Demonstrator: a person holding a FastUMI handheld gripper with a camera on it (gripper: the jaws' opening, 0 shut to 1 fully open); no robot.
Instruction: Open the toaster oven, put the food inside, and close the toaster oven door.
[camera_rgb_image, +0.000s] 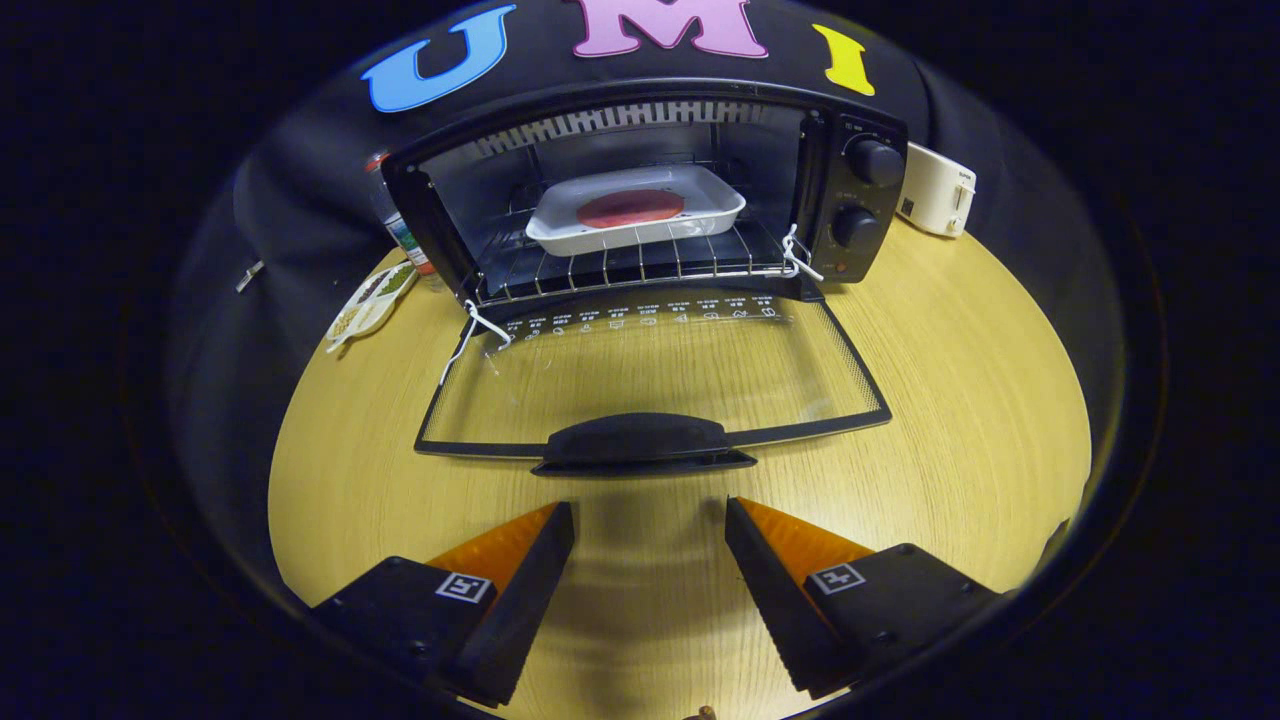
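A black toaster oven (850, 190) stands at the far side of the wooden table with its glass door (650, 375) folded down flat toward me. Inside, on the wire rack (640, 262), sits a white rectangular dish (640, 215) holding a round reddish piece of food (630, 207). The door's black handle (640, 442) lies just ahead of my fingertips. My gripper (650, 515) is open, nothing between its fingers, hovering over the table a little short of the handle.
A white appliance (938, 188) stands right of the oven. Left of the oven are a bottle (400, 225) and a small tray of food (370, 300). White ties hang at both door hinges. Bare tabletop (960, 400) lies on each side of the door.
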